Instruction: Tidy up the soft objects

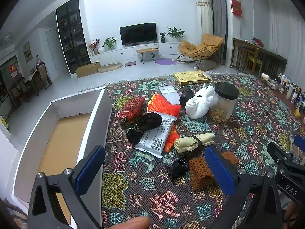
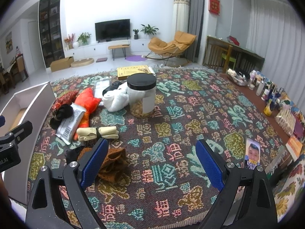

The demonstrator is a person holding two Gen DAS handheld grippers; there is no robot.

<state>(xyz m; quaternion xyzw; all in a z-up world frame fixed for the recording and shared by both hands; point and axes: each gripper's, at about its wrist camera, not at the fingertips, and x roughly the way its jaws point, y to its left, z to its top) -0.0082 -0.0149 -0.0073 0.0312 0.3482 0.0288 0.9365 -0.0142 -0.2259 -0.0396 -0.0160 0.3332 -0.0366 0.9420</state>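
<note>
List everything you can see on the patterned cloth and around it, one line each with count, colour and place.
box: 1, white, open, left edge
pouch: 1, red patterned, beside box
cushion: 1, orange, centre
black bundle: 1, on packet
packet: 1, silver-white, over cushion
white cloth: 1, beside jar
jar: 1, clear, black lid
cream roll: 1, black band
brown knit: 1, near edge
yellow box: 1, far edge
phone: 1, lit, right
left tool: blue pads, open
right tool: blue pads, open
</note>
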